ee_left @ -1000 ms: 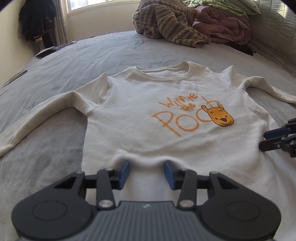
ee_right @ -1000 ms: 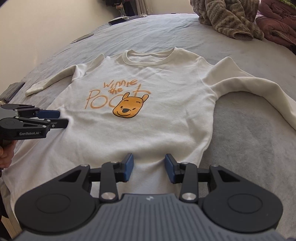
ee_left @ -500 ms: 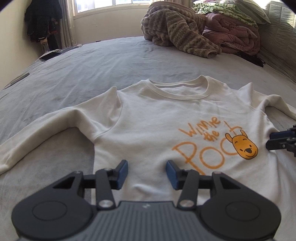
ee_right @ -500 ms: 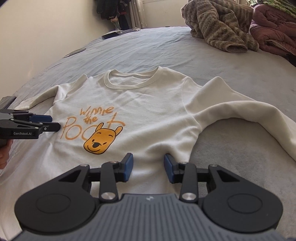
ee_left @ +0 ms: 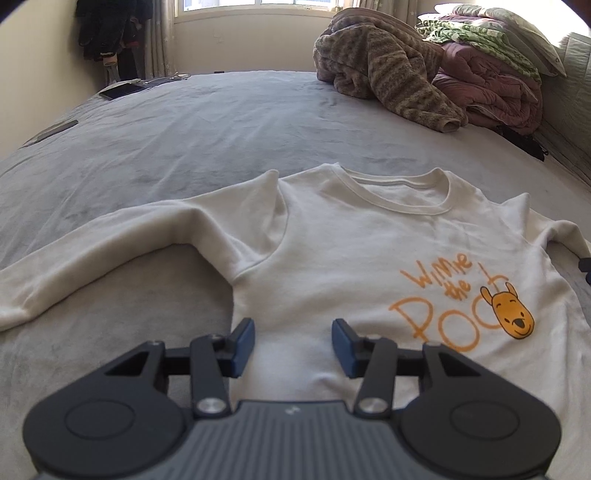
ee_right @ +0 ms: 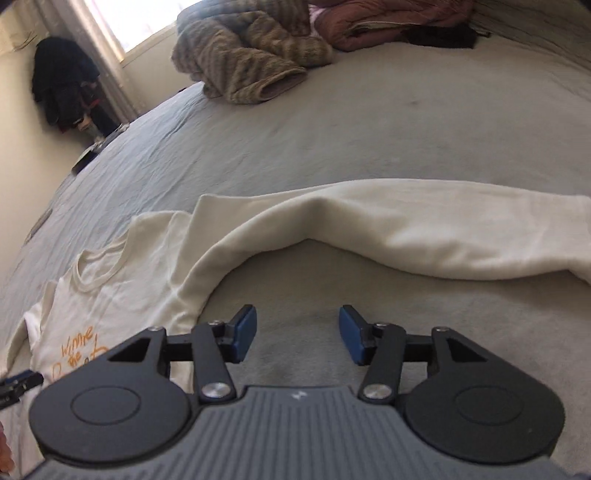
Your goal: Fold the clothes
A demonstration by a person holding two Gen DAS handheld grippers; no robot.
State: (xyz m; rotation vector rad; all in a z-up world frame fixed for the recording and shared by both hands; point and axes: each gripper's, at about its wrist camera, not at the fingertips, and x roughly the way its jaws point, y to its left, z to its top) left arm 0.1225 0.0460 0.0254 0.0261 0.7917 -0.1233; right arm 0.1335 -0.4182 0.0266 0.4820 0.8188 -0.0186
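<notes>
A cream long-sleeved sweatshirt with an orange bear print lies flat, front up, on the grey bed. My left gripper hovers open over the shirt's lower left side, near the armpit, with nothing between its blue pads. Its left sleeve stretches off to the left. In the right wrist view, my right gripper is over bare bedcover just below the right sleeve; its jaws are opening and hold nothing. The shirt's body lies to its left. The left gripper's tip shows at that frame's left edge.
A brown striped fleece and folded pink and green quilts are piled at the bed's far right. Dark clothes hang in the far left corner. A flat dark device lies at the bed's far left edge.
My right gripper has swung right off the shirt's body to the bedcover under the right sleeve, rolled, and its jaws have widened. My left gripper has shifted left toward the shirt's left side.
</notes>
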